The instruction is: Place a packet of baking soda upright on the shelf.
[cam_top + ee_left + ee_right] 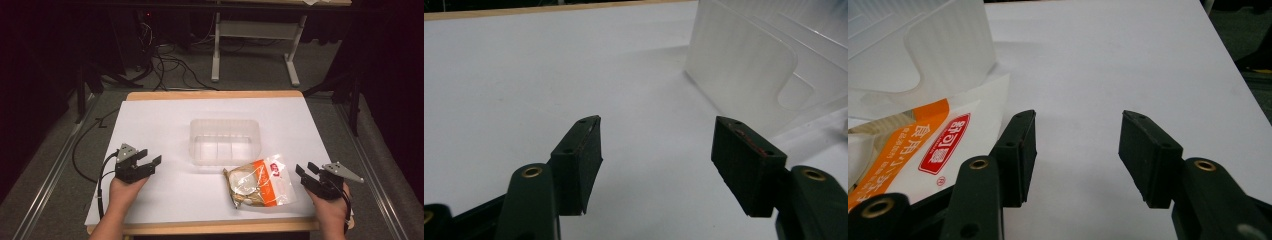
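A clear plastic tub (226, 141) is sitting near the middle of the white counter (165, 125), and a bread packet (260, 181) with an orange stripe is lying just in front of it, toward the right. The left gripper (145, 164) is hovering well to the tub's left, its fingers (584, 160) spread wide and holding nothing. The right gripper (306, 172) is hanging just beside the packet, its fingers (1148, 155) likewise standing apart and empty.
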{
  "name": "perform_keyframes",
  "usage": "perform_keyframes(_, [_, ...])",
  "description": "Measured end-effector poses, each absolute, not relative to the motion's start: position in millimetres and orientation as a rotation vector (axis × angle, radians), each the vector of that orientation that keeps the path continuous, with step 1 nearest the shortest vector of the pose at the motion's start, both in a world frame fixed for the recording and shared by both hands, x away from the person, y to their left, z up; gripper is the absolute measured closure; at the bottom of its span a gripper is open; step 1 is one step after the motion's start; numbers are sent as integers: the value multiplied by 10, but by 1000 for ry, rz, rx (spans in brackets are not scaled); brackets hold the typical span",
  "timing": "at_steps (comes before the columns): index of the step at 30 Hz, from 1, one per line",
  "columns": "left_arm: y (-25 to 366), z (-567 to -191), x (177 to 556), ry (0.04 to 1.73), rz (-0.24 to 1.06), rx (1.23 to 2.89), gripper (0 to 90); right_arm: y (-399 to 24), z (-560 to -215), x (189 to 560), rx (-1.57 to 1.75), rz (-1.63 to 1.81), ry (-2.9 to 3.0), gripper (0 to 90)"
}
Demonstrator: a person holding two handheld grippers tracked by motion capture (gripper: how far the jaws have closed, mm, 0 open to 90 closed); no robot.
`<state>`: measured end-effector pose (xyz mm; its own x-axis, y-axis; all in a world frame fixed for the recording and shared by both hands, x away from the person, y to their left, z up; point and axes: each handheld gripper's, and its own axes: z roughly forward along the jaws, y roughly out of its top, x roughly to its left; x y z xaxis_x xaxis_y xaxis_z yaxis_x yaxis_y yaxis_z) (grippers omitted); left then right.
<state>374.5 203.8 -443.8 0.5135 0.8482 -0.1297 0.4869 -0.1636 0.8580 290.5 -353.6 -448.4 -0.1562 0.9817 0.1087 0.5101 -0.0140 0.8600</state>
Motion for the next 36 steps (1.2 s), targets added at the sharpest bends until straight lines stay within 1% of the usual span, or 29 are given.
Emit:
perform_keyframes(12, [2058, -4419, 3733, 1108, 487, 1795, 363, -3575, -4493, 2895, 1561, 1113, 1704, 473])
perform_keyframes(23, [1997, -4429, 3732, 1103, 515, 1853, 342, -3565, -4454, 2856, 1549, 1146, 1702, 464])
perform_keyframes(27, [2009, -4424, 3744, 1111, 511, 1857, 350, -3514, -4398, 2804, 1532, 1160, 1700, 439])
perform_keyframes(28, [2018, -4420, 3747, 1113, 508, 1854, 353, -3472, -4368, 2776, 1534, 1157, 1705, 406])
perform_keyframes(31, [2020, -4418, 3745, 1114, 512, 1856, 357, -3427, -4347, 2749, 1530, 1169, 1706, 398])
perform_keyframes(32, [2018, -4417, 3741, 1115, 518, 1851, 356, -3381, -4335, 2734, 1521, 1175, 1713, 370])
perform_keyframes(33, [2018, -4417, 3741, 1115, 518, 1851, 354, -3381, -4335, 2734, 1521, 1175, 1713, 370])
perform_keyframes(35, [2016, -4413, 3737, 1115, 522, 1848, 350, -3338, -4333, 2727, 1527, 1185, 1719, 340])
perform_keyframes(36, [2016, -4413, 3735, 1112, 523, 1850, 348, -3303, -4341, 2727, 1532, 1190, 1732, 311])
